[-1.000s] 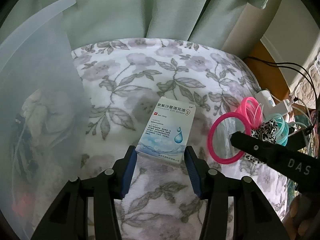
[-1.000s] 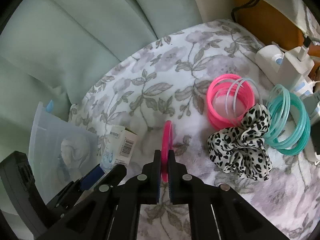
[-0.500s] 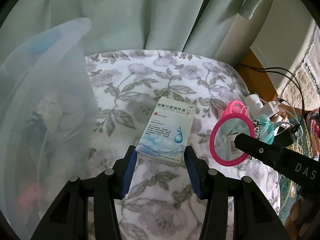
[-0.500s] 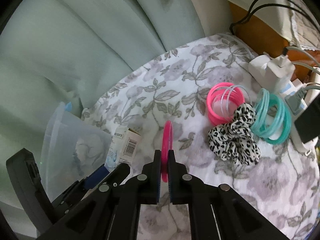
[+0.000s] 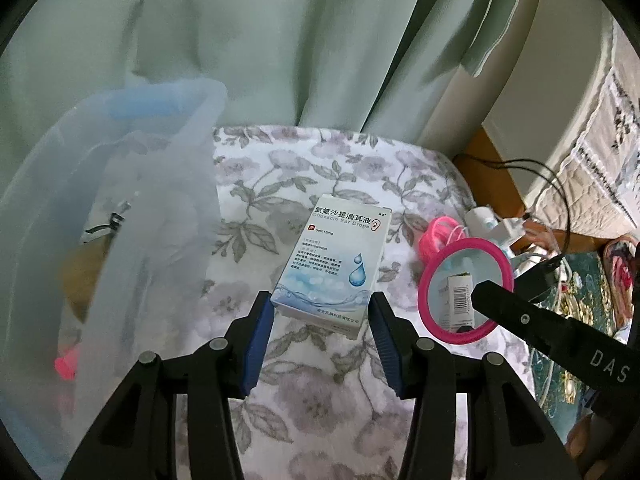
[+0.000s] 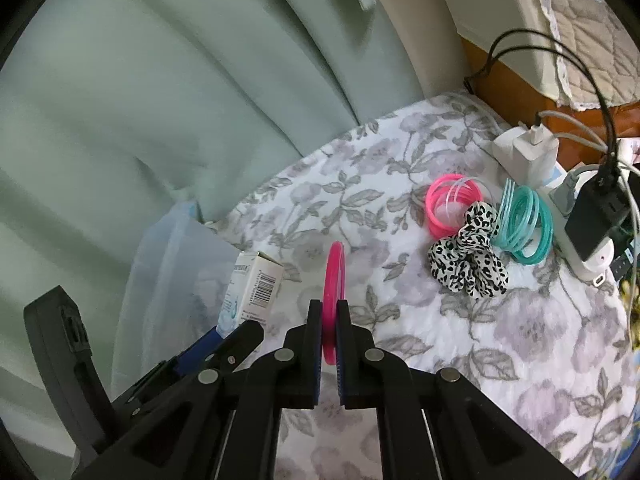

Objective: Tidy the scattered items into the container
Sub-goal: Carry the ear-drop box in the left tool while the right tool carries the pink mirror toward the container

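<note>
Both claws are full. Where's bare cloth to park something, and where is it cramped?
Bare floral cloth lies between the clear container and the pink bangle stack, up to the curtain, and in front of the leopard scrunchie. Crowded: the right edge, with teal bangles, chargers and power strip.

Each camera sits just behind its own gripper, looking forward and down along the fingers, close above the floral cloth (image 5: 344,184). Both views share the ear drops box (image 5: 336,256), the pink ring (image 6: 335,280) and the curtain (image 6: 160,100) beyond.
</note>
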